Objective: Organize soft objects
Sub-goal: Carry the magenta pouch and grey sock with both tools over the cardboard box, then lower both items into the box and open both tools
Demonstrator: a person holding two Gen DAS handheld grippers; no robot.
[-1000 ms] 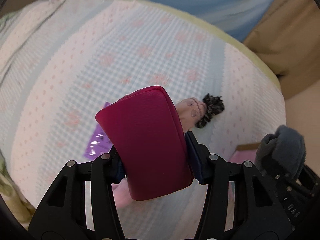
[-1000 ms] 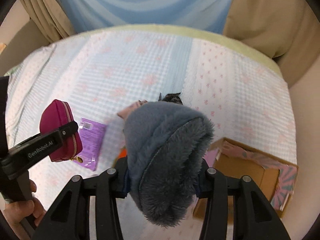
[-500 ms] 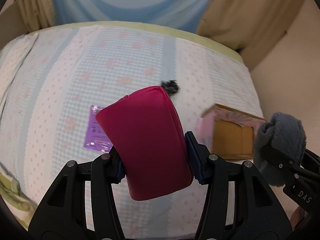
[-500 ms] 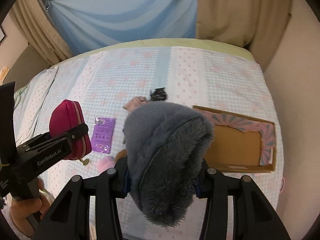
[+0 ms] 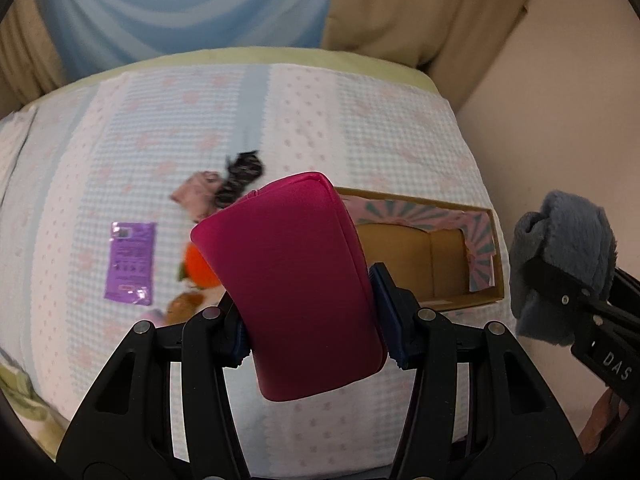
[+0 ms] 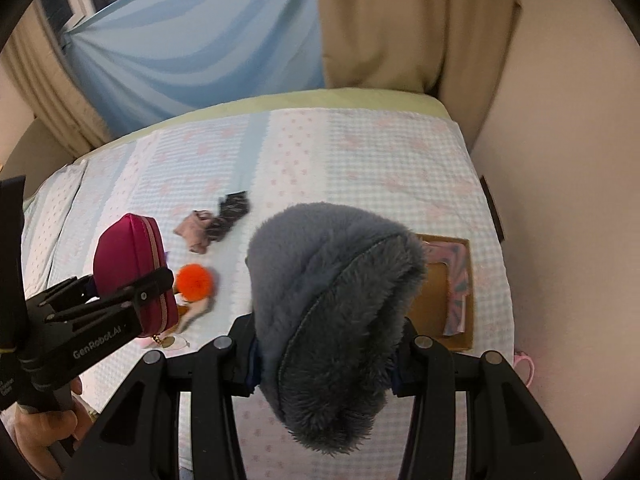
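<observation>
Checked bedspread [image 5: 360,120] under blue and tan curtains [image 6: 360,20]; left gripper [image 5: 310,312] clamping a pouch [image 5: 288,280], right gripper [image 6: 324,356] a furry hat [image 6: 332,300].

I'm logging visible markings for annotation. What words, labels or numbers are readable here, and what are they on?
"GenRobot.AI": on the side of the left tongs, seen from the right wrist.
"DAS": on the body of the right tongs, seen from the left wrist; the rest is cut off.
Print on the purple packet: too blurred to read.

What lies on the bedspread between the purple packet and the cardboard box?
In the left wrist view, an orange pompom lies between the purple packet and the cardboard box; the held pink pouch hides the remaining stretch.
</observation>
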